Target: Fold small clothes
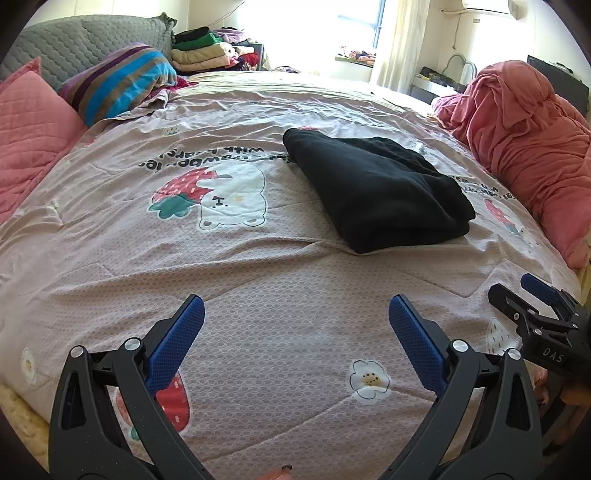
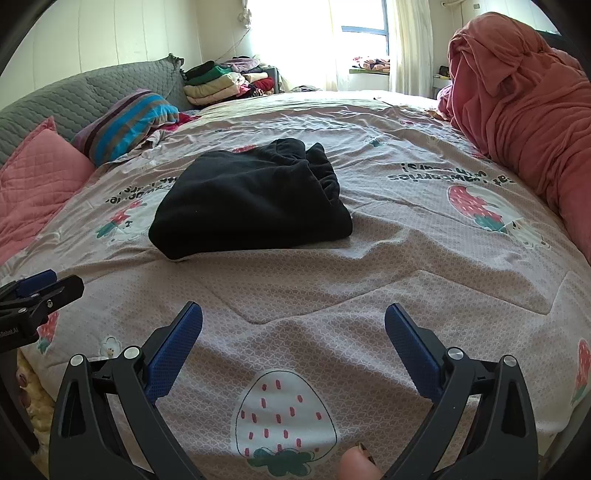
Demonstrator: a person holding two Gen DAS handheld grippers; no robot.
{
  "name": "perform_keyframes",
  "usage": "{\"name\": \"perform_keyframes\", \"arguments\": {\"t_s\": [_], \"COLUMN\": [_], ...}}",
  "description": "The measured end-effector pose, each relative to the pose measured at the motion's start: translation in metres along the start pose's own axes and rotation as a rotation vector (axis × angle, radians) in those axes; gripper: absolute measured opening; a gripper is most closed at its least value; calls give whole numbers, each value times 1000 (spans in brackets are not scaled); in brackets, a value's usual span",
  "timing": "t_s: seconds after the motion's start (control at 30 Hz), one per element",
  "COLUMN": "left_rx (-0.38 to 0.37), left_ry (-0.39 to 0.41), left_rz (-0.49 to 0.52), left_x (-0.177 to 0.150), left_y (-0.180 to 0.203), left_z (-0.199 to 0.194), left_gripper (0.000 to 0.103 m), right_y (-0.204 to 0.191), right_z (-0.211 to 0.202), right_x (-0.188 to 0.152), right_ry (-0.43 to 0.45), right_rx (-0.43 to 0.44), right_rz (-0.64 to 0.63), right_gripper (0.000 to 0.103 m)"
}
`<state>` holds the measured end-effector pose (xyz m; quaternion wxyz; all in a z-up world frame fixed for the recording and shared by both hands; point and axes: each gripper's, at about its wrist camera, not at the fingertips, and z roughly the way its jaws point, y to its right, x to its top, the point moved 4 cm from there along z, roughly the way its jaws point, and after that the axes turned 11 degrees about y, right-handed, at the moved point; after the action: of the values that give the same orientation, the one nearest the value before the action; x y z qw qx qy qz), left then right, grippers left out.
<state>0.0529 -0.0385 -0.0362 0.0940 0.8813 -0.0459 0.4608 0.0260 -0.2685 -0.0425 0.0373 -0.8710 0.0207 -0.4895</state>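
Folded garment (image 1: 376, 192) on bedspread (image 1: 258, 280), mid-bed; pillows (image 1: 33, 125) left; bundled blanket (image 1: 528, 133) right; clothes pile (image 1: 210, 50) behind.

Left tongs (image 1: 296, 314) and right tongs (image 2: 293, 321) agape, empty.

A home bedroom. A wide bed (image 2: 332, 280) fills both views, spread with a pink strawberry-print quilt (image 1: 258, 280). Pillows (image 1: 29, 125) lean on a grey padded headboard (image 1: 85, 40) at the left edge; stacked folded clothes (image 2: 221, 83) sit beyond the far corner, beside a curtained window (image 2: 365, 33).
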Motion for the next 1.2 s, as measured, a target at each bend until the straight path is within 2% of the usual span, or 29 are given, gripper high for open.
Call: {"name": "perform_keyframes", "arguments": {"t_s": [1.2], "left_rx": [16], "left_ry": [-19], "left_rz": [-2], "left_x": [-4], "left_y": [-3], "left_z": [2], "left_gripper": [94], "right_y": [-1], "right_z": [0], "right_x": [-4], "right_ry": [-24], "right_rx": [1], "right_rz": [13], "right_gripper": [98]}}
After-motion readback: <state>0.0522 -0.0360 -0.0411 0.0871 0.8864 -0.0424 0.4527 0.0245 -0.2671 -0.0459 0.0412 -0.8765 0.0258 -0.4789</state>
